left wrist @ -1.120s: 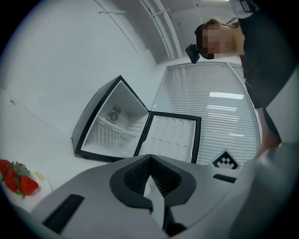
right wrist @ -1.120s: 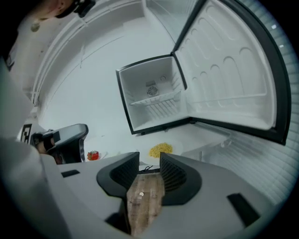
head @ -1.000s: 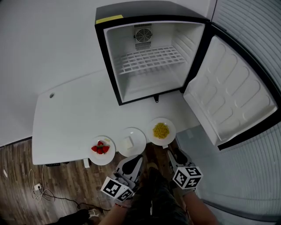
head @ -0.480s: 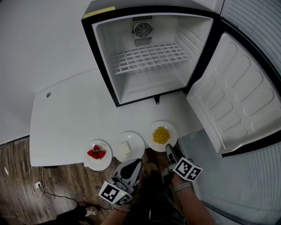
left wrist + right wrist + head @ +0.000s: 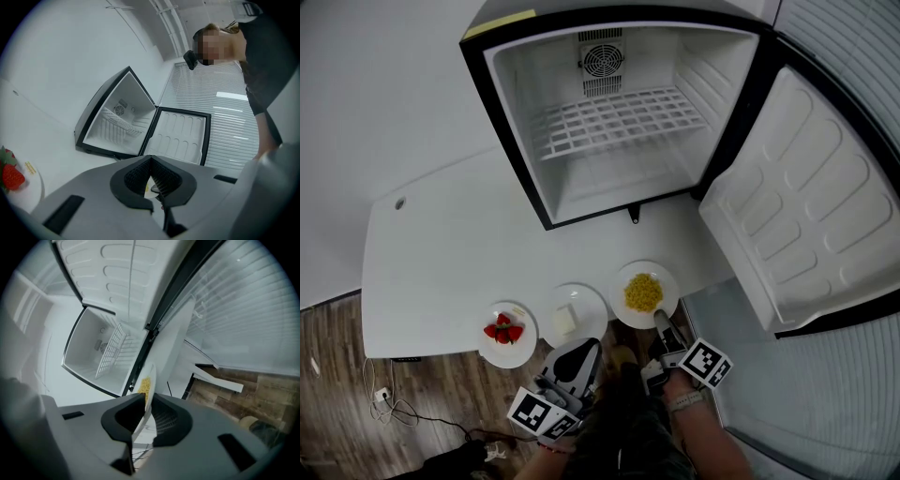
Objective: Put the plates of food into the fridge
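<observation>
Three white plates stand along the table's front edge: strawberries (image 5: pixel 507 333), a pale block (image 5: pixel 575 316) and yellow corn (image 5: pixel 645 292). My right gripper (image 5: pixel 662 324) reaches the near rim of the corn plate. In the right gripper view its jaws have just been closing and its pads now pinch that rim (image 5: pixel 149 375), the gripper (image 5: pixel 146 398) rolled onto its side. My left gripper (image 5: pixel 587 347) hangs just in front of the table edge, below the middle plate. Its jaws (image 5: pixel 150 159) meet at the tips with nothing held. The strawberry plate (image 5: pixel 14 176) shows at the left gripper view's left edge.
The small fridge (image 5: pixel 502 103) stands open on the table (image 5: pixel 450 253) behind the plates, with one white wire shelf (image 5: pixel 614 117) and bare floor inside. Its door (image 5: pixel 806 206) swings out to the right. Wood floor and cables (image 5: pixel 384 403) lie below left.
The right gripper has rolled onto its side, dropped to the corn plate's near rim and shut on it. The left gripper has barely shifted. The plates have not moved.
</observation>
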A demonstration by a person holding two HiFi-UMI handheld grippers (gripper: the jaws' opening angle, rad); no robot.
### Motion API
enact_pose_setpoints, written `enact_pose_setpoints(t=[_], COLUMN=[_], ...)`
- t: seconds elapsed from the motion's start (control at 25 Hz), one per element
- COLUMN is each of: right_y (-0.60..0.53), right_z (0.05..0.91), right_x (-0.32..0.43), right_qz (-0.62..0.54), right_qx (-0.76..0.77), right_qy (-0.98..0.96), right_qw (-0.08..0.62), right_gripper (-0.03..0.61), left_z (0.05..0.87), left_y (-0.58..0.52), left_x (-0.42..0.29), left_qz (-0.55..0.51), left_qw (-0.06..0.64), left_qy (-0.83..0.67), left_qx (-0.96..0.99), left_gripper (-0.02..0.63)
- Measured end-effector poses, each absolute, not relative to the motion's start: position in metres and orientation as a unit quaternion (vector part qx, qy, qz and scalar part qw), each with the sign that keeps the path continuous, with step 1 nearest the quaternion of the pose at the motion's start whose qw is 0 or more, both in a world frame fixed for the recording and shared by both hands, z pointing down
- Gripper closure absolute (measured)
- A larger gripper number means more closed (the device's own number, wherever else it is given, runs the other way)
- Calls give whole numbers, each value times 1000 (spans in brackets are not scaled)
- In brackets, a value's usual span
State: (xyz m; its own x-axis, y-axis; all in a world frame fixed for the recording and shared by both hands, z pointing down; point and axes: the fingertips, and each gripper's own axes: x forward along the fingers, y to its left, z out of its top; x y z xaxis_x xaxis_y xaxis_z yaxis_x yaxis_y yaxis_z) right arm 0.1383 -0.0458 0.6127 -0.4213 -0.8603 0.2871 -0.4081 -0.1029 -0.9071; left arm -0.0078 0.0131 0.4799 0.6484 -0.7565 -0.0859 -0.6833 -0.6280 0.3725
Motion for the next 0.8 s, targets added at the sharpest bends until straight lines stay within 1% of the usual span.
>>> enact_pose_setpoints(t=[0.08,0.16,0.24,0.44,0.8], right_y=[-46,-47,-47,-46,-70], right_z=[610,608,607,598,556], right_x=[140,140,140,139,133], right_qz=[-565,-567,-573,-597,-604], right_qx=[-489,-487,-489,-482,-475], right_qy=[624,622,615,585,576], right_qw=[230,232,233,263,280], right_gripper=[551,565,566,566,566], left_z=[479,477,476,467,431], left_y=[10,7,5,0,-26], left_x=[-8,-9,-10,-14,-25], left_qz=[-119,-120,-122,-125,-110], left_qw=[155,154,154,146,108], left_qy=[-404,-405,-406,-409,-420], left_qx=[894,893,892,892,894], left_gripper=[607,607,607,607,607])
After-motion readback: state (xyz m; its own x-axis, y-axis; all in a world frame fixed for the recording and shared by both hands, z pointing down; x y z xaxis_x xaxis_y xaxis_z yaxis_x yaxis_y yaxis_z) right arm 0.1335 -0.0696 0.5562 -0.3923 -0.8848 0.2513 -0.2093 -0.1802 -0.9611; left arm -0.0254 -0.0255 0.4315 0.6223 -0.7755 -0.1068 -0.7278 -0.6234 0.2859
